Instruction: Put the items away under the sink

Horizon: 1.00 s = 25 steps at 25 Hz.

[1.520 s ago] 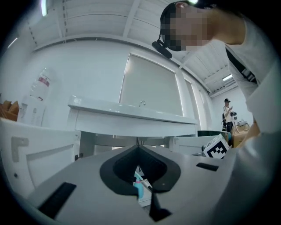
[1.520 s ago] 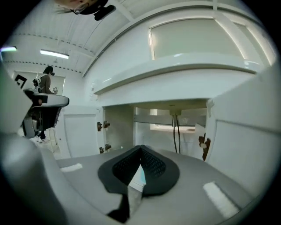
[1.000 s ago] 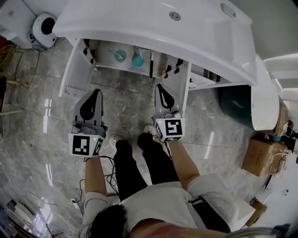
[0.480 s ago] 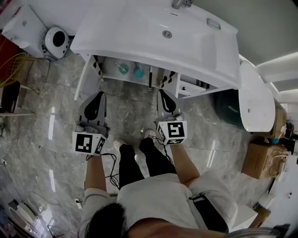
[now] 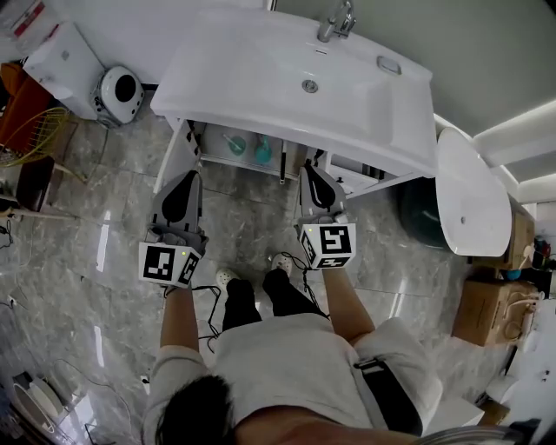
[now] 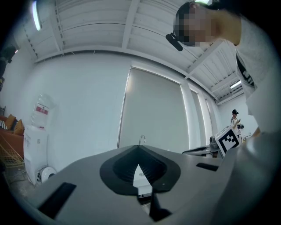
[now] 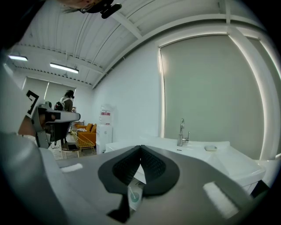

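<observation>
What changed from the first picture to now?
The person has stood up straighter, lifting the left gripper and right gripper higher in front of the cupboard. The tap has come into view. Nothing was grabbed or let go. Both jaws stayed shut and empty, the two teal bottles stayed under the sink, and the cupboard doors stayed open.

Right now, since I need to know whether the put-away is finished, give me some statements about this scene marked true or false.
The cabinet doors under the sink stand open. True.
The right gripper holds a bottle. False: its jaws are shut on nothing.
Two teal bottles stand inside the cabinet. True.
The left gripper reaches inside the cabinet. False: it is out over the floor, shut and empty.
</observation>
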### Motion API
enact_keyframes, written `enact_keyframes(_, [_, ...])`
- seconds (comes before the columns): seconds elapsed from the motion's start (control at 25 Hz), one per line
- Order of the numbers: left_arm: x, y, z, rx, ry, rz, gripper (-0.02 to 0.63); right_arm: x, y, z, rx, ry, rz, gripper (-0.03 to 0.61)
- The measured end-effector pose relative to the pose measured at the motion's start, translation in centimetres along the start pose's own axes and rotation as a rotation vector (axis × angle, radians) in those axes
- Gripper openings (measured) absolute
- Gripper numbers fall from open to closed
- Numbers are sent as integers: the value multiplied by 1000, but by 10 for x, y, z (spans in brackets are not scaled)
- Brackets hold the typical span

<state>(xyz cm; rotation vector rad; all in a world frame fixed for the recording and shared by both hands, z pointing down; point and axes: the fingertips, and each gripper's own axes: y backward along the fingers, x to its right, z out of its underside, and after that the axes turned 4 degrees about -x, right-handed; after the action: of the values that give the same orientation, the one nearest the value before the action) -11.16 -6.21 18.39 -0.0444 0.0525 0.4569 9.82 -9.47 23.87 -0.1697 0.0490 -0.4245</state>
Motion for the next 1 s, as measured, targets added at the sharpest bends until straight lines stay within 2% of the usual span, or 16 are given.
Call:
enact_keyframes(0.64, [11, 21, -67, 86, -13, -88, 6, 7, 22, -74, 87, -38, -44, 11])
enact_keyframes(1.0, [32, 25, -89, 118, -51, -101, 6, 16, 39, -98, 116, 3, -40, 11])
